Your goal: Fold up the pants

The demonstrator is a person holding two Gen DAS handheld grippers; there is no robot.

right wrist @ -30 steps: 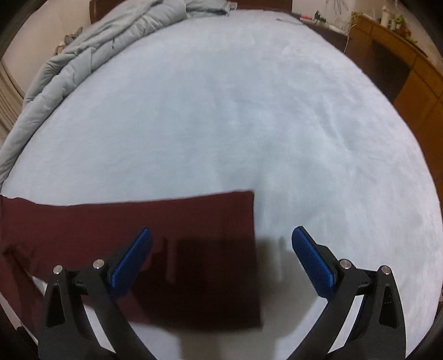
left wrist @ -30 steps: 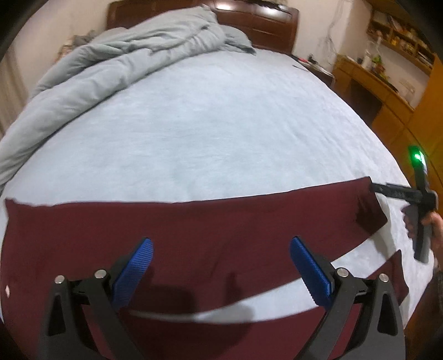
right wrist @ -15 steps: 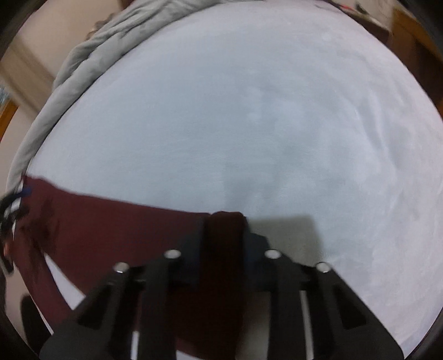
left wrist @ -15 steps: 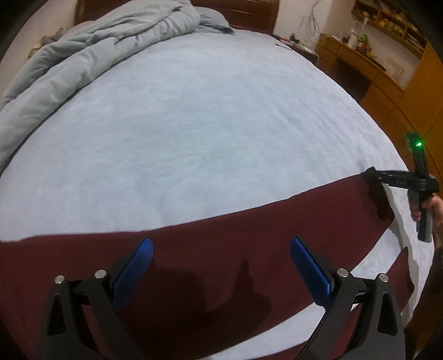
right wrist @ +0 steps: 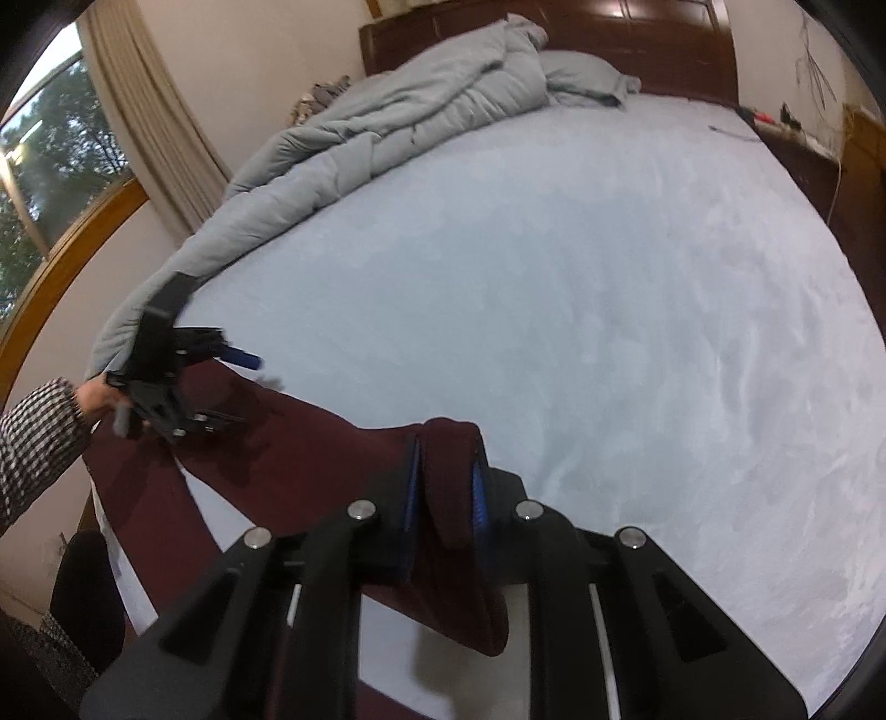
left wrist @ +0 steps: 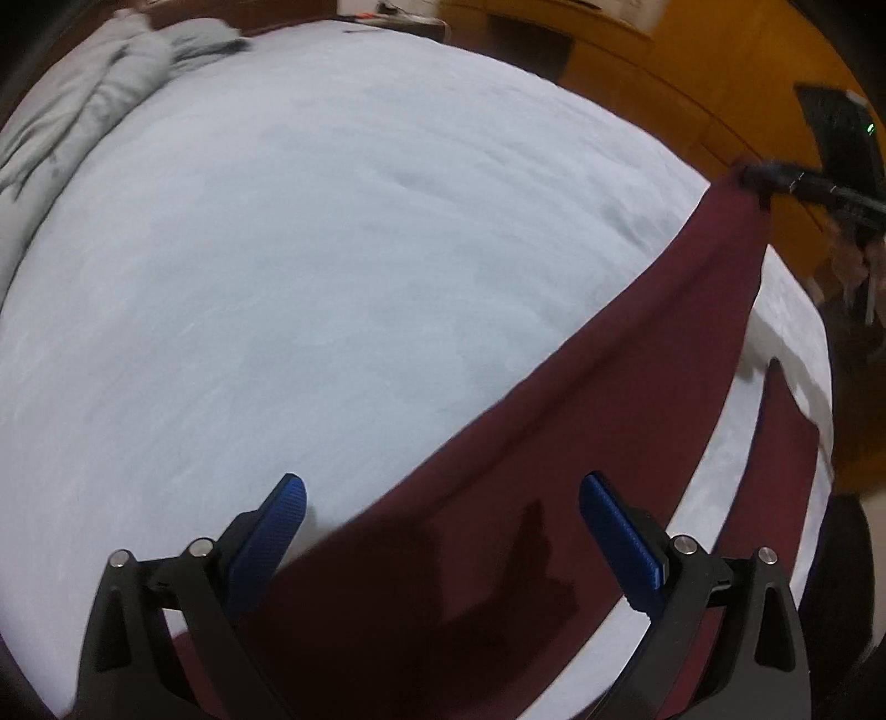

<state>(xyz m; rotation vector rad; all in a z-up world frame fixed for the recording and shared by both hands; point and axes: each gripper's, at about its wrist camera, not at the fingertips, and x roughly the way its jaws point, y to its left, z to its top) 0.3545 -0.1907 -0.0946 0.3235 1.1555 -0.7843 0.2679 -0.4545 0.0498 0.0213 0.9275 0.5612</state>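
Your right gripper [right wrist: 443,487] has its jaws clamped on a bunched cuff of the dark maroon knit pants [left wrist: 554,471], lifted off the pale blue plush bedsheet [right wrist: 554,277]. Your left gripper [left wrist: 437,515] hovers with jaws wide, empty, over the upper part of the same leg; the second leg lies flat on the sheet, below and right of those jaws. The fabric looks light, soft and limp; it sags between grip points, so expect it to drape and slide rather than hold a crease. Take it at hems and the waistband edge, pinching both layers. A rumpled grey quilted duvet [right wrist: 387,111] sits well beyond the jaws, near the dark wooden headboard [right wrist: 609,33].
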